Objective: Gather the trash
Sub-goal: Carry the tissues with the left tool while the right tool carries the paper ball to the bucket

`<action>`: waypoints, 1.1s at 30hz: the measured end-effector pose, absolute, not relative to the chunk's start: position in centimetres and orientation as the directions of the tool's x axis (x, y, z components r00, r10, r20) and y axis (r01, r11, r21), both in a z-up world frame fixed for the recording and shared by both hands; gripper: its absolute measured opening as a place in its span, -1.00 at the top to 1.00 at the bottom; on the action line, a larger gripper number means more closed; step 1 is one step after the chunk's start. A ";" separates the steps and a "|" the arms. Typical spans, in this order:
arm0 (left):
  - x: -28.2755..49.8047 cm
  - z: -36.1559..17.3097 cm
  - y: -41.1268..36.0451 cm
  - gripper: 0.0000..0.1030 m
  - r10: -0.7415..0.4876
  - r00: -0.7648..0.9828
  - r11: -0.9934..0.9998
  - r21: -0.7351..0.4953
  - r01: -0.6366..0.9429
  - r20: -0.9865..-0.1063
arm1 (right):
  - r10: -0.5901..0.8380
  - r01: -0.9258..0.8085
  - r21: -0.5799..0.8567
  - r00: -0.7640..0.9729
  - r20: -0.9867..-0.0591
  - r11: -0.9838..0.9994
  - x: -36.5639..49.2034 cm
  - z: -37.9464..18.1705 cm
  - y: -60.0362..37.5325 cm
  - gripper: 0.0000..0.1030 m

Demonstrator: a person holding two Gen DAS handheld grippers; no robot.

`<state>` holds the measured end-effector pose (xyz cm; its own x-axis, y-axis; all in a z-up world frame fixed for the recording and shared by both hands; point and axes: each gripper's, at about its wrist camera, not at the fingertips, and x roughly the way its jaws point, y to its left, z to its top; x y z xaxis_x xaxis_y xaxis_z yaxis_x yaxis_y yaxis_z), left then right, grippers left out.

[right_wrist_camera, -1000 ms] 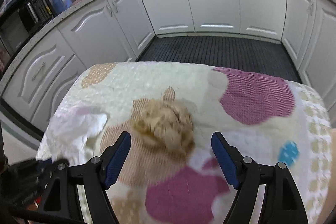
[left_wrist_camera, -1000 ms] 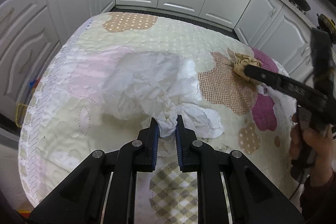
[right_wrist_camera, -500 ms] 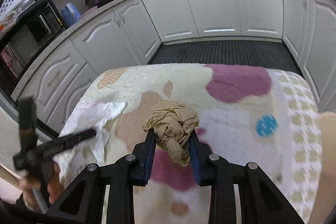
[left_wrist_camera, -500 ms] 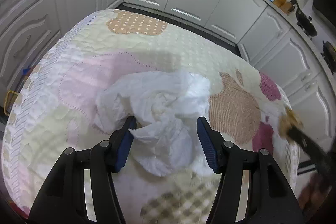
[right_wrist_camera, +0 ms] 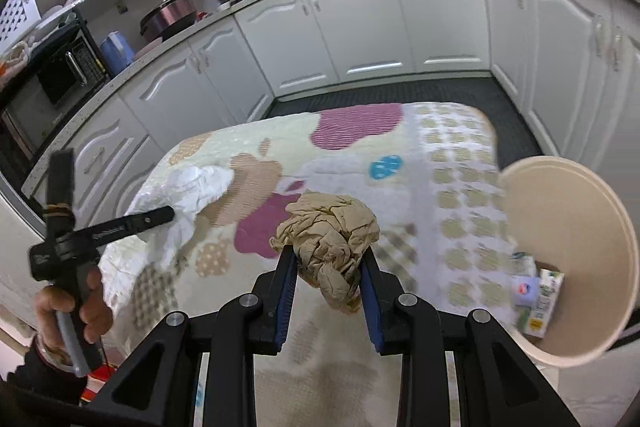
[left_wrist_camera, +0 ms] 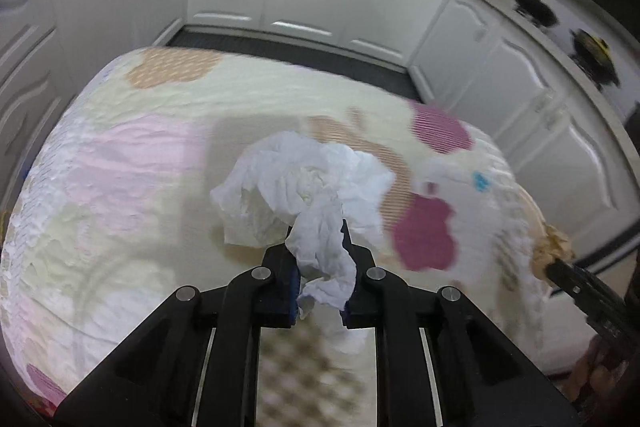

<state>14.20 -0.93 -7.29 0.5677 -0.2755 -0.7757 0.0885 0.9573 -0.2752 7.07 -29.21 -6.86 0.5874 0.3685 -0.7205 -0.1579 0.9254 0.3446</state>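
Trash pieces, two of them, are each sitting between the pads of one of my grippers. White crumpled tissue (left_wrist_camera: 304, 195) is being pinched by my left gripper (left_wrist_camera: 320, 267): its jaws are closed tight on a twisted tail of the paper, and the bulk of the wad is billowing out ahead of the fingertips, over the quilted cover (left_wrist_camera: 120, 187) of the surface. Whether the wad is touching the cover or lifted just off it, I cannot tell; the left wrist view is motion-blurred. Brown crumpled paper ball (right_wrist_camera: 328, 239) is being clamped by my right gripper (right_wrist_camera: 328, 267), jaws closed on its lower half, the ball bulging above the blue pads and hanging over the cover's patchwork area. Just to the right of the ball, a beige bin (right_wrist_camera: 580, 267) is standing at the surface's edge, its mouth tilted toward the camera, with small cartons (right_wrist_camera: 540, 299) lying inside. Far left in the right wrist view, my left hand (right_wrist_camera: 72, 311) is gripping the other tool's handle. White cabinets (right_wrist_camera: 360, 35) are ringing the room.
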 end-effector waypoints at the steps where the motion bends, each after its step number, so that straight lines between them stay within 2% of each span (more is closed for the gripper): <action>1: 13.9 -6.8 -2.1 0.77 -0.289 0.568 0.955 -0.277 0.111 -0.771 | 0.364 -0.149 0.346 0.592 -0.719 0.926 6.8 -6.8 -29.7 0.43; 18: 11.5 -4.1 -18.0 0.77 -0.421 0.515 0.889 -0.226 0.399 -0.747 | 0.242 0.034 0.343 0.645 -0.725 0.939 2.7 -7.0 -39.4 0.43; 33: 12.9 -4.3 -26.5 0.77 -0.451 0.469 0.847 -0.198 0.494 -0.759 | 0.149 0.160 0.314 0.627 -0.765 0.936 2.9 -9.0 -44.6 0.43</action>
<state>12.94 -26.48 -4.29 0.4690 -0.4512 -0.7592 0.4939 0.8467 -0.1981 2.89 -44.59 -9.04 0.6269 0.1491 -0.7647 0.1602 0.9359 0.3138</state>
